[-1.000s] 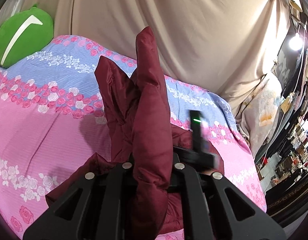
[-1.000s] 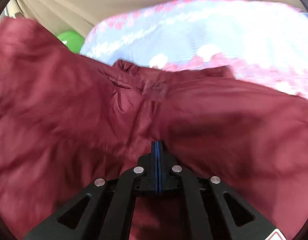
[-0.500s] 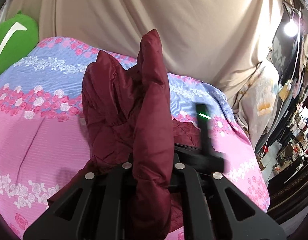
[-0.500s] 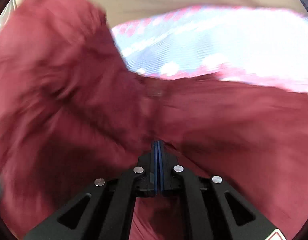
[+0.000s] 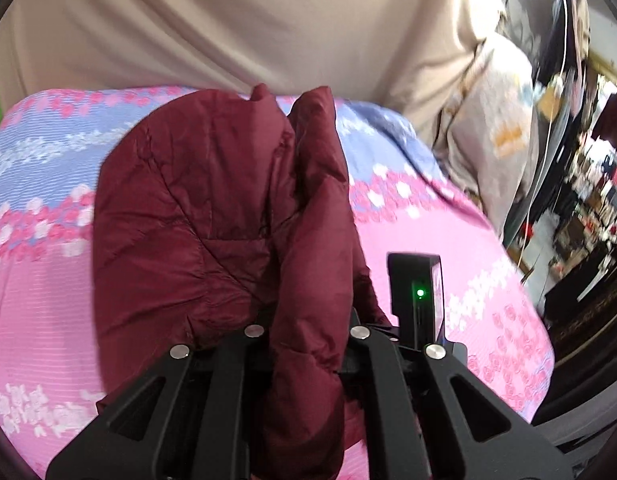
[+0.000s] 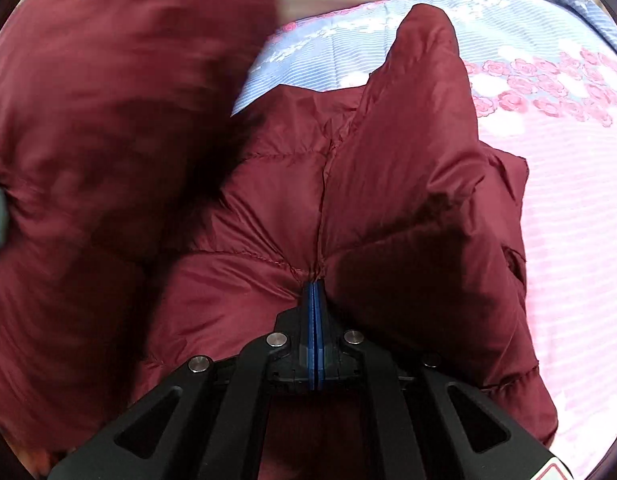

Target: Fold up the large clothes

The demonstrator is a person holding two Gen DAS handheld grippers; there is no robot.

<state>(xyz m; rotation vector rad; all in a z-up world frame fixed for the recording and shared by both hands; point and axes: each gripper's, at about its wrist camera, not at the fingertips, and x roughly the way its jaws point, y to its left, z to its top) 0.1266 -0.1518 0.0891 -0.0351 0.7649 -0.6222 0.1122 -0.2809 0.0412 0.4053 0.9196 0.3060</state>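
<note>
left wrist: curtain point(image 5: 228, 32) | right wrist: jaws pinching jacket point(image 6: 268, 200)

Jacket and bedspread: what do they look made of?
Jacket: smooth, slightly shiny maroon shell, probably nylon or polyester, with stitched puffy panels that suggest padding. Bedspread: matte woven cloth, perhaps cotton, with fine stripes and printed roses.

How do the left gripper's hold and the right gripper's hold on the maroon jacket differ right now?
The left gripper clamps a thick bunched fold of the maroon jacket that hides its fingertips; the right gripper pinches a thin bit at a quilting seam, blue pads showing nearly together. The left's fold stands up ahead of it; the right's fabric spreads to both sides. Both are shut on the jacket above the floral bedspread.
</note>
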